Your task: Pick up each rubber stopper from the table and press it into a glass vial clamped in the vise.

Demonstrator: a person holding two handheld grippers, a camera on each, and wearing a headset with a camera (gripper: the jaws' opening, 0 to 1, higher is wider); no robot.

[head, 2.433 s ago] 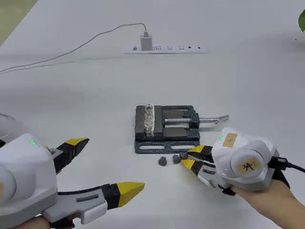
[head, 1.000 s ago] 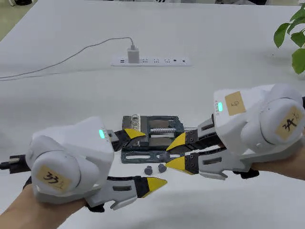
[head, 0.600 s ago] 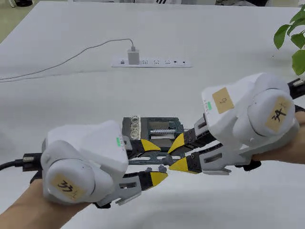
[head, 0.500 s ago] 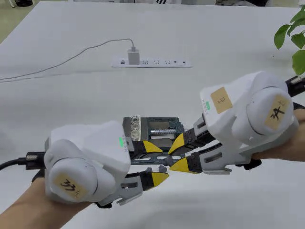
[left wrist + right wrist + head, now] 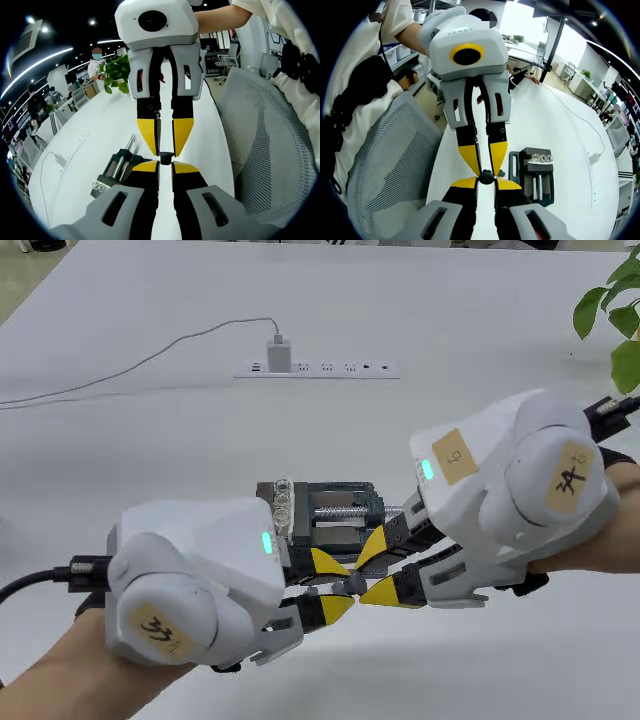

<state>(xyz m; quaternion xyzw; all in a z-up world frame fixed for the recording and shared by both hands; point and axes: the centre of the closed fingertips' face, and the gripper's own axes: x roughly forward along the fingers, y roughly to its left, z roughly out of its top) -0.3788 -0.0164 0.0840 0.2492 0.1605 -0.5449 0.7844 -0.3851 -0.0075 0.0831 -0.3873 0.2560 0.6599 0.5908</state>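
Left hand-held gripper (image 5: 338,586) closed in: tips meet right hand-held gripper (image 5: 378,567), narrow, pinching rubber stopper (image 5: 166,158) midair near vise (image 5: 345,502). Left narrow, grip unclear. Handover likely.

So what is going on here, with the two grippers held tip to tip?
A person holds the left gripper and the right gripper tip to tip near the vise. A dark rubber stopper sits where their fingers meet; the right gripper seems to pinch it, and I cannot tell whether the left grips it too. The glass vials stand clamped in the vise; this stopper is not yet in one.
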